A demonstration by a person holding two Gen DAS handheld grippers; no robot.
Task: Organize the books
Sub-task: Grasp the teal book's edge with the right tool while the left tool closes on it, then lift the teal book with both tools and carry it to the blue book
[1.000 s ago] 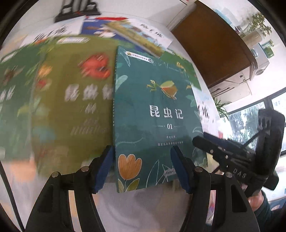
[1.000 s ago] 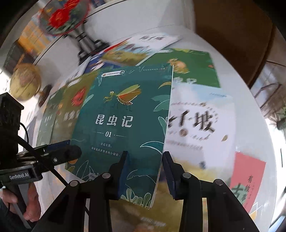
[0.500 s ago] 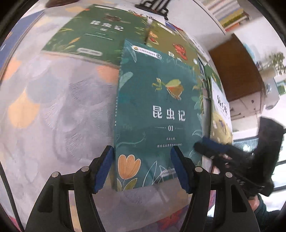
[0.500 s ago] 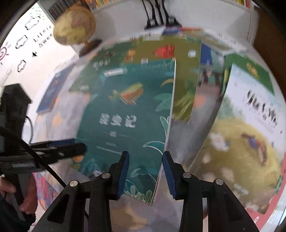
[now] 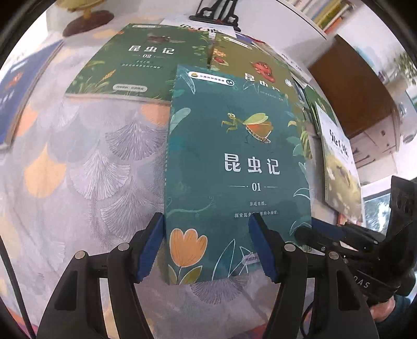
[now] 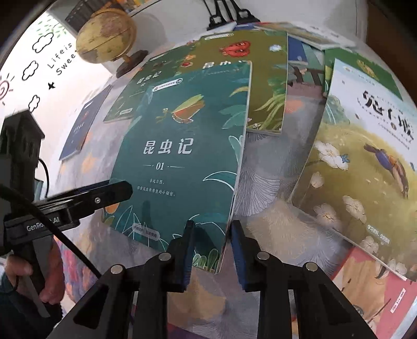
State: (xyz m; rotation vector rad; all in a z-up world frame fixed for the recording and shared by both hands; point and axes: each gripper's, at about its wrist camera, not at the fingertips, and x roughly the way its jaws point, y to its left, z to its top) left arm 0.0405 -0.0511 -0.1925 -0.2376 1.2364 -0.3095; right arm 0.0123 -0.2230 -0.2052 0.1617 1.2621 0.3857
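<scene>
A teal book marked 01 hangs tilted over the patterned tablecloth. My left gripper is shut on its lower left part, one pad at the spine edge and the other finger over the cover. That gripper shows in the right wrist view as the left gripper, lying across the cover's lower left. My right gripper has the book's lower right corner between its jaws, which are closing; a thin gap still shows beside the right pad. The right gripper reaches in from the right edge.
A green 02 book and an olive book lie behind, partly under the teal one. A pale bird book and a pink book lie to the right, a blue book to the left. A globe and black stand stand at the back.
Both grippers carried the teal book left, off the pile and over bare tablecloth. The right gripper's jaws have narrowed around the corner. The left jaws kept their width.
</scene>
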